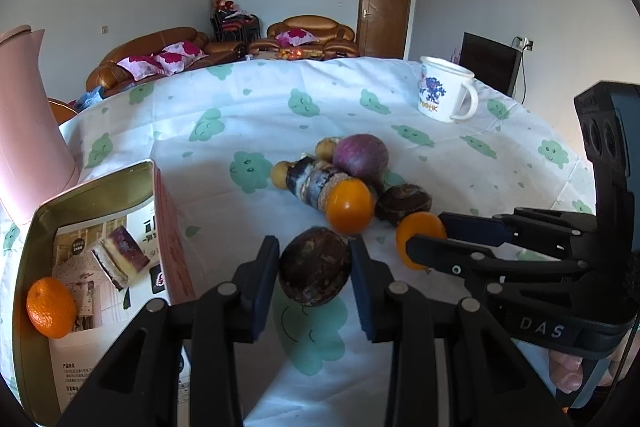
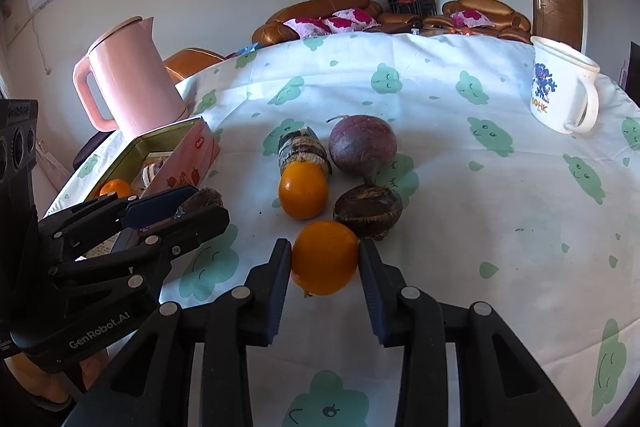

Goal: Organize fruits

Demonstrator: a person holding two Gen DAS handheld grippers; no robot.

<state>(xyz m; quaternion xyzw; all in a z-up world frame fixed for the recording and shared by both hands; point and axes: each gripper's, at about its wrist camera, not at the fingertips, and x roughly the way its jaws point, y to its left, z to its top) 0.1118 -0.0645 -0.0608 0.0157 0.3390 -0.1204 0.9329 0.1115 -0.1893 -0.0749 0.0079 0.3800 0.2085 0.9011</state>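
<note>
My left gripper (image 1: 314, 267) is shut on a dark brown fruit (image 1: 315, 267), just above the tablecloth. My right gripper (image 2: 325, 261) is shut on an orange (image 2: 324, 258), which also shows in the left wrist view (image 1: 418, 233). On the cloth beyond lie a second orange (image 2: 303, 190), another dark brown fruit (image 2: 368, 205), a purple round fruit (image 2: 363, 143) and a dark banded piece (image 2: 302, 147). An open tin box (image 1: 36, 227) at the left holds one orange (image 1: 50, 307).
A pink kettle (image 2: 132, 79) stands behind the tin box at the table's left edge. A white mug (image 2: 562, 87) stands at the far right. Two small yellowish fruits (image 1: 326, 147) lie behind the pile. Sofas and a door are beyond the table.
</note>
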